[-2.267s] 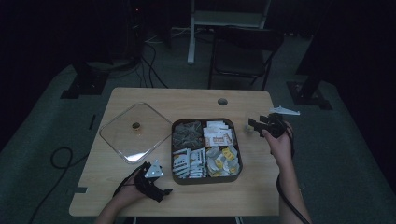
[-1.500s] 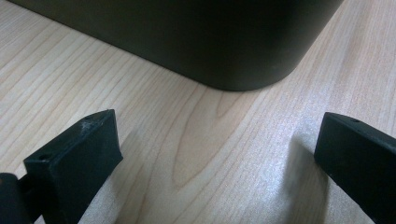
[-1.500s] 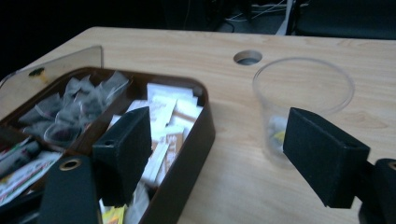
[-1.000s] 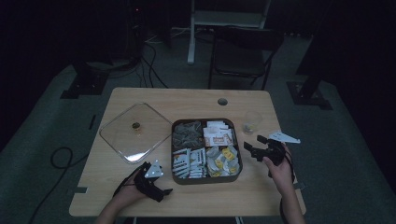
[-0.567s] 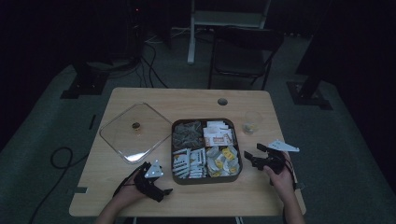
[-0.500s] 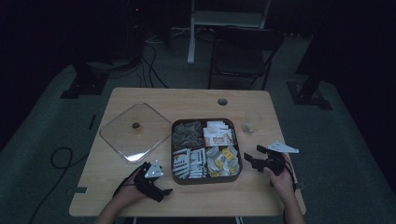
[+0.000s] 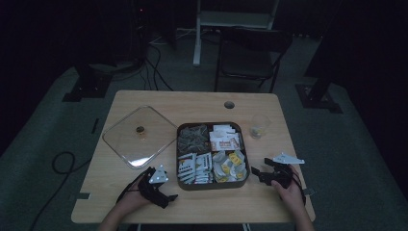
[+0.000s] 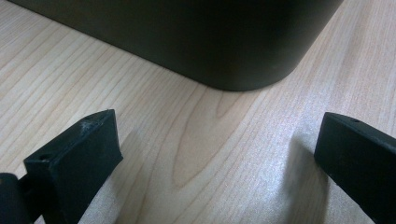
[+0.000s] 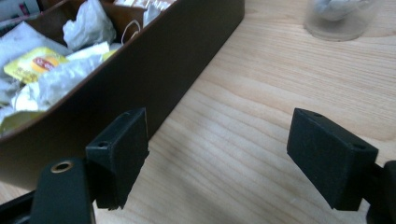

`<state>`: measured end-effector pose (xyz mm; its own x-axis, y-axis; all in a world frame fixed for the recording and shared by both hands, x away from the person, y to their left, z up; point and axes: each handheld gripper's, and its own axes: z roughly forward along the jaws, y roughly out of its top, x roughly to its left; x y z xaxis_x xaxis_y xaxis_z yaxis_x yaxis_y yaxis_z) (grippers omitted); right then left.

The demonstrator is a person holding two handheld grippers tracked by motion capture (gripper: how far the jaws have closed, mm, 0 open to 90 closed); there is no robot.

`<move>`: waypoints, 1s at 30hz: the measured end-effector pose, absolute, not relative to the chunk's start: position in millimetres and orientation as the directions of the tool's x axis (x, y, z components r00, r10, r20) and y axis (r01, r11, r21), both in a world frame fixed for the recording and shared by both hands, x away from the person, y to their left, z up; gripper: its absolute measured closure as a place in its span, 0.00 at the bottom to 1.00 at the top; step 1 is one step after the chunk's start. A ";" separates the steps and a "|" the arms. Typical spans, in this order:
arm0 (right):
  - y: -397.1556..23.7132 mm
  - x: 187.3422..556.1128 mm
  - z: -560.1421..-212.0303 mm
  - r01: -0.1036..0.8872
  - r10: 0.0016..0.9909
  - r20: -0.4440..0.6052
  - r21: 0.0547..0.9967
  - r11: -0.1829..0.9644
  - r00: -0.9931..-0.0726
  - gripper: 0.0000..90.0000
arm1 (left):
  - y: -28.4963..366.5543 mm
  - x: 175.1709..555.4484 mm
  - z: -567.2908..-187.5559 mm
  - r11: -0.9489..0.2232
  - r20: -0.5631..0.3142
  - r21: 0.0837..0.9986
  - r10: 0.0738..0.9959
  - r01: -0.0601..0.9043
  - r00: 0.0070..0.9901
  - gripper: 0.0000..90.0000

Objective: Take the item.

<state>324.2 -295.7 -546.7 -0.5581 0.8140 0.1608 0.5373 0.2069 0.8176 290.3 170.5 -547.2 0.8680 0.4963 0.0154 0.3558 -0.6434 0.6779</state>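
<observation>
A dark square box (image 7: 176, 154) of tea packets (image 7: 230, 163) stands mid-table. My right gripper (image 7: 258, 172) rests low by the box's near right corner, pointing left at it, its jaws open on bare wood. In the right gripper view the gripper (image 9: 219, 154) faces the box wall (image 9: 154, 60), with packets (image 9: 42, 60) inside and a small glass (image 9: 336, 18) beyond. My left gripper (image 7: 168, 196) lies at the front edge, left of the box. It (image 8: 219, 154) is open and empty, facing the box's rounded corner (image 8: 243, 70).
A square glass lid (image 7: 139, 137) with a small knob lies left of the box. The small glass (image 7: 259, 126) stands right of the box's far corner. A cable hole (image 7: 229, 104) sits near the table's far edge. A folding chair (image 7: 250, 48) stands behind the table.
My right hand has drawn back from the glass at the far right and sunk down beside the box's near right corner. The left gripper has stayed put.
</observation>
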 end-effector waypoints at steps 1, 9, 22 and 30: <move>-295.3 323.7 -546.8 0.539 0.810 0.163 0.815 0.210 -0.563 0.22 | 170.5 290.3 -547.1 -0.644 0.016 0.678 0.496 0.356 0.868 0.01; -289.6 320.4 -548.0 0.548 0.797 0.108 0.780 0.302 -0.594 0.21 | 173.4 292.4 -546.6 -0.625 -0.017 0.686 0.497 0.372 0.868 0.01; -278.3 320.1 -549.7 0.547 0.784 0.039 0.739 0.394 -0.619 0.19 | 170.5 289.5 -547.2 -0.642 0.015 0.678 0.499 0.358 0.866 0.01; -275.7 319.5 -550.3 0.549 0.796 0.007 0.728 0.411 -0.605 0.14 | 170.5 286.8 -547.2 -0.634 0.017 0.679 0.517 0.370 0.856 0.01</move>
<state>319.5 -275.7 -550.3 -0.6053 0.7960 0.0072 0.5491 0.4109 0.7278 286.8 170.5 -547.2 0.8557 0.5172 0.0170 0.3699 -0.6343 0.6789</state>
